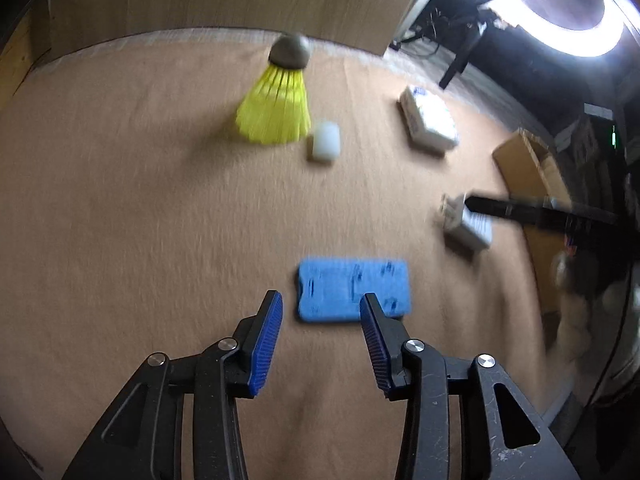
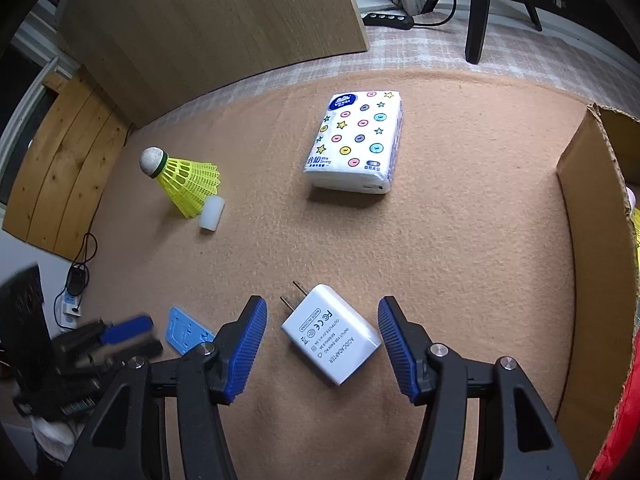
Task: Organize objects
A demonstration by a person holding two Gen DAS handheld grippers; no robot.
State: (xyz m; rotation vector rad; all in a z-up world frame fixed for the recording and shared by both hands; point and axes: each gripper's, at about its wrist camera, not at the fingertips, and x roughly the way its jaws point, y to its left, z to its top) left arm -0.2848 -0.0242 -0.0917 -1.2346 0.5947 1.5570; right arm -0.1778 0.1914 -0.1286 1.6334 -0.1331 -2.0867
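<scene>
My left gripper is open and empty, just short of a flat blue plastic piece lying on the tan mat; the view is blurred. My right gripper is open, its fingers standing either side of a white power adapter lying on the mat, not touching it. A yellow shuttlecock and a small white cylinder lie together at the left. A white tissue pack with coloured dots lies further back. The blue piece and the left gripper show at the right wrist view's lower left.
A cardboard box stands at the mat's right edge. A wooden board leans behind the mat. Wooden planks, a power strip and cables are on the left. A ring light glares at the left wrist view's top right.
</scene>
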